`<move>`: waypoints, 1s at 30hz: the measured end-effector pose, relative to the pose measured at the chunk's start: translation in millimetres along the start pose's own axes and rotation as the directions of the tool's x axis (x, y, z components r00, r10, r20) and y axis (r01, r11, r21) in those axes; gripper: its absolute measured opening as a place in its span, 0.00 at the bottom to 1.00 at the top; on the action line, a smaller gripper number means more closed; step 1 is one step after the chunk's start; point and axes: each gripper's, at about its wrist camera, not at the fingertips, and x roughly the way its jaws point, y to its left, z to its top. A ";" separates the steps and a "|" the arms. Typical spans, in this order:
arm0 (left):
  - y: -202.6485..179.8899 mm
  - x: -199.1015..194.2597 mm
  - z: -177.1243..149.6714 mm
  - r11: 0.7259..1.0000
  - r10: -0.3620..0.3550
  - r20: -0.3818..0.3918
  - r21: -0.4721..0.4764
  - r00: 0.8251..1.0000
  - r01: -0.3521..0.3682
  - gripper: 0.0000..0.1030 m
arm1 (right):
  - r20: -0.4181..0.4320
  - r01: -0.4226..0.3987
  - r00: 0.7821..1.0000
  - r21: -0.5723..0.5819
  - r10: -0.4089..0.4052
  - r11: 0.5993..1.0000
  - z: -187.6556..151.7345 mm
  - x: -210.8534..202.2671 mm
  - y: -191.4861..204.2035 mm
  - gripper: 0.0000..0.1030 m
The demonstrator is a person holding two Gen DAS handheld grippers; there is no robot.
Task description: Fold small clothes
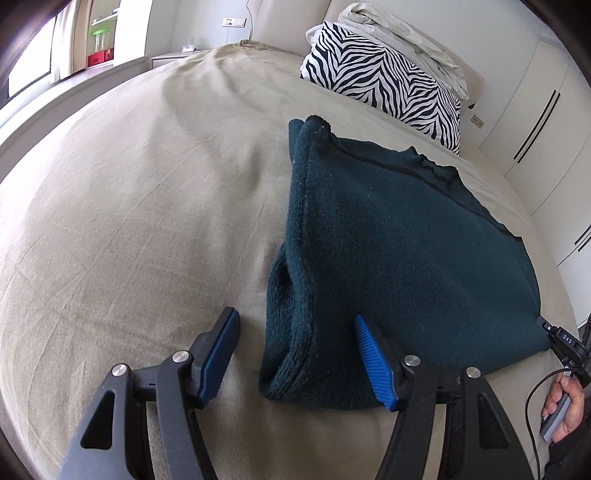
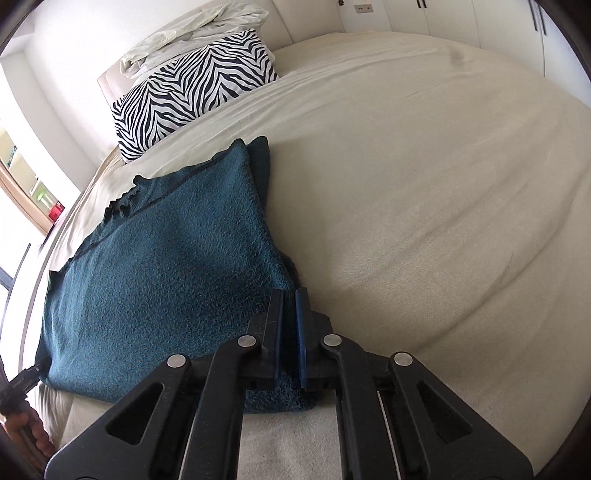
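A: We see a big bed with a smooth beige sheet [image 1: 129, 206] filling most of both views. At the top sits a black-and-white zebra-striped pillow [image 1: 388, 81] with crumpled white bedding [image 1: 399, 29] on it. White cupboard doors [image 1: 535, 110] stand at the right edge of the left view, and a window [image 1: 29, 70] is in its upper left.

B: Our fuzzy dark teal knitted sweater [image 1: 388, 229] lies flat on the sheet, at the centre right of the left view. Its side is folded over.

A: Our left gripper [image 1: 293, 325] is spread wide around the bottom corner, not pinching.

B: Our right gripper [image 2: 289, 299] is squeezed together on the sweater's bottom edge, lower middle of its view.
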 end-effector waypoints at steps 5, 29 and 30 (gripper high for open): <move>-4.1 -8.4 -0.7 0.999 0.039 -0.007 -0.013 0.999 -0.039 0.64 | 0.028 -0.155 0.988 0.136 0.153 0.979 -4.1 3.1 -30.6 0.05; -41.3 68.5 78.3 0.970 0.189 0.064 0.142 0.980 -0.196 0.73 | 0.076 -0.277 0.961 0.205 0.267 0.939 -6.8 8.6 -48.5 0.06; -39.2 69.0 78.2 0.974 0.178 0.063 0.131 0.982 -0.184 0.73 | 0.077 -0.278 0.960 0.206 0.268 0.938 -8.0 7.1 -49.4 0.06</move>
